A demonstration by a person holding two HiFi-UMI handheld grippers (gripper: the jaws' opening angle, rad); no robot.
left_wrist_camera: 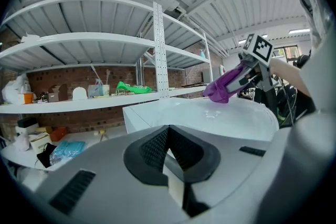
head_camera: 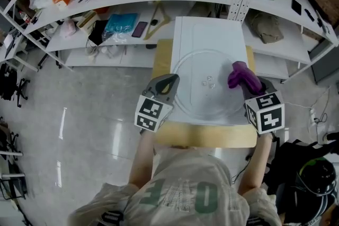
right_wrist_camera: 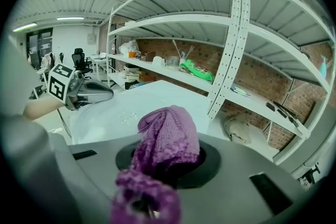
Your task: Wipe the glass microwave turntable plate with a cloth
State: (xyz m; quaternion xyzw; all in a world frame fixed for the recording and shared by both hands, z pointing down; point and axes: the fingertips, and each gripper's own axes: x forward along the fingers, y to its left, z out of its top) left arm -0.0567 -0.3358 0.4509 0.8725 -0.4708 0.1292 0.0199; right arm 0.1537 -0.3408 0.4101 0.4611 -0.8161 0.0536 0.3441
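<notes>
You have one glass turntable plate (head_camera: pixel 186 108) lying on the near half of the white board (head_camera: pixel 212 34) that covers the bench (head_camera: pixel 212 136), and one purple knitted cloth (head_camera: pixel 242 75) resting on the plate's right rim. Of your two grippers, the right gripper (head_camera: pixel 247 83) has its jaws clamped on that cloth, which bunches out in front of them. The left gripper (head_camera: pixel 170 80) has its jaws drawn in narrow on the plate's left rim.
</notes>
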